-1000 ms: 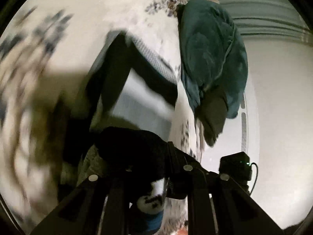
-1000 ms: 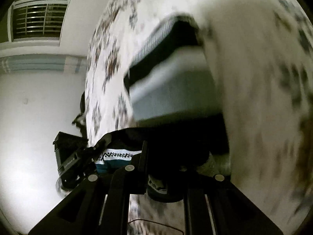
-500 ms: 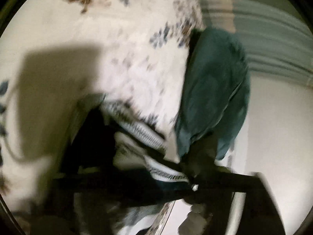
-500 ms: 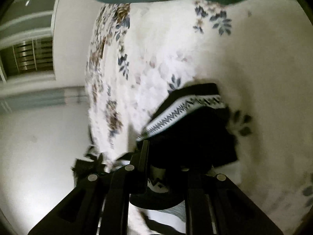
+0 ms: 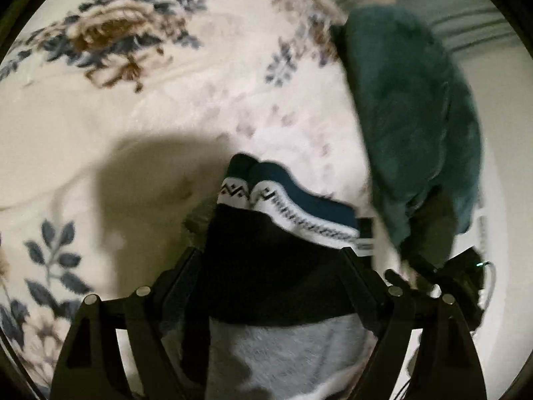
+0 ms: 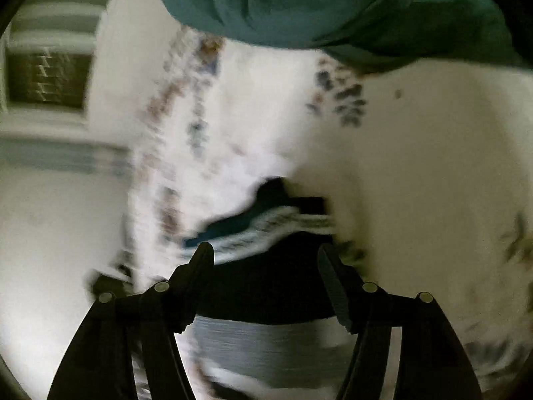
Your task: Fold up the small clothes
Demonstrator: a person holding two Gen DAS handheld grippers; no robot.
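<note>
**A:** On the floral bedspread (image 5: 140, 140), dead centre in both wrist views: the socks (image 5: 266, 266). Black body, grey section nearest the cameras, white zigzag band, teal cuffs. Two cuffs side by side in the left view, so a pair laid together.

**B:** Any labels or text?

**A:** None readable. The zigzag is only a knit pattern. Right view is motion-blurred, so small print would be lost anyway.

**B:** Fingers?

**A:** left gripper (image 5: 269, 256): spread wide, one finger each side of the black part, no squeeze visible on the fabric. Released. right gripper (image 6: 265, 253): jaws have just been opening and now stand apart. The socks lie between the fingertips, pads not pressing. Also released.

**B:** Edges, room to move?

**A:** Bedspread runs bare to the left and far side of the socks in the left view. Only a shadow falls there. Bed edge is close on that view's right, pale wall beyond it. In the right view the bed edge falls away to the left, and a barred window (image 6: 50, 80) sits past it.

**B:** Obstructions?

**A:** teal blanket (image 5: 409, 113), bunched near the bed edge, close to the cuffs but not touching them in the left view. Same blanket (image 6: 299, 3) fills the top of the right view, well apart from the socks. A dark device (image 5: 466, 266) with a small green light sits off the bed edge, low right in the left view. Cannot tell what it is.
</note>
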